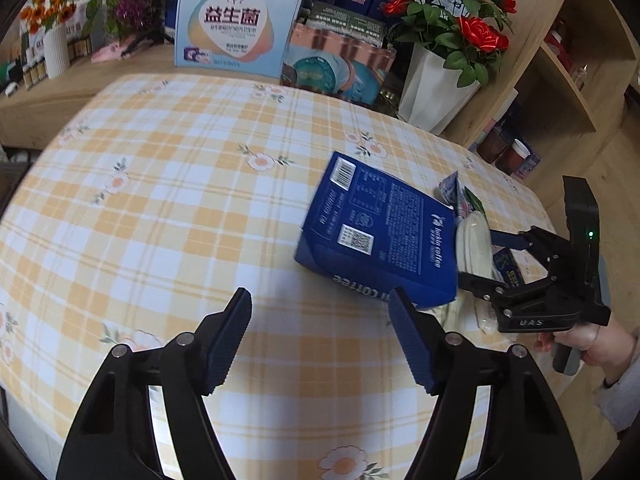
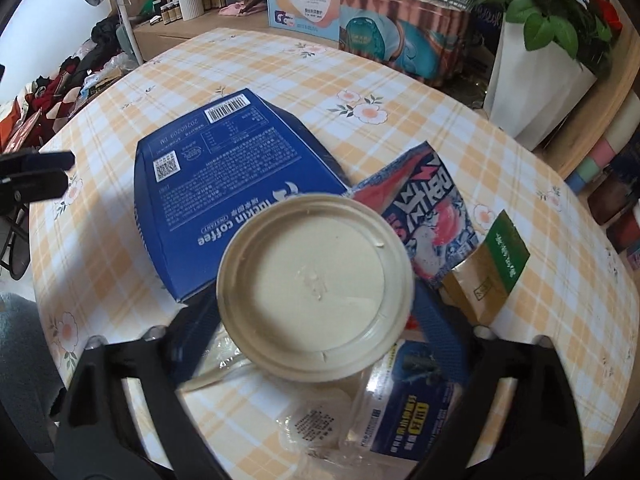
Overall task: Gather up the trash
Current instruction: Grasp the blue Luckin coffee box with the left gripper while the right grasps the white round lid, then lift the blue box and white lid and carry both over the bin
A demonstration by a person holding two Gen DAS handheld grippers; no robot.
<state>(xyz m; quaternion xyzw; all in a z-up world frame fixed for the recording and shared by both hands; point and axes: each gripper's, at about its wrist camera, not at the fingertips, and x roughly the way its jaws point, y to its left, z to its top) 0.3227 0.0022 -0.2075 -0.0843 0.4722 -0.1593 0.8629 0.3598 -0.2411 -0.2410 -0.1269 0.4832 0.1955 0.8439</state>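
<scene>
Bench [image 1: 168, 184]: covered by a yellow-and-white checked cloth with small printed flowers.
Coffee box [image 1: 380, 228]: a flat blue carton, laid printed face up near the right side of the cloth; one corner is seen just ahead of the left gripper's right finger.
Round lid [image 2: 316, 288]: cream plastic, seen between the fingers of the right gripper [image 2: 316, 320], with its edge over the box (whether the pads touch it cannot be told, since the lid hides them).
Other trash: a torn red-and-blue wrapper [image 2: 432, 216], a gold and green packet [image 2: 488, 272] and a clear bottle with a blue label [image 2: 404, 404] are gathered beside the lid.
Left gripper [image 1: 320, 340]: jaws are held spread above bare cloth, with nothing between them.
Right gripper: jaws are held wide on either side of the lid; a hand [image 1: 584, 344] is seen on its handle.
Background: a white vase of red roses [image 1: 436, 88] is placed at the far edge.
</scene>
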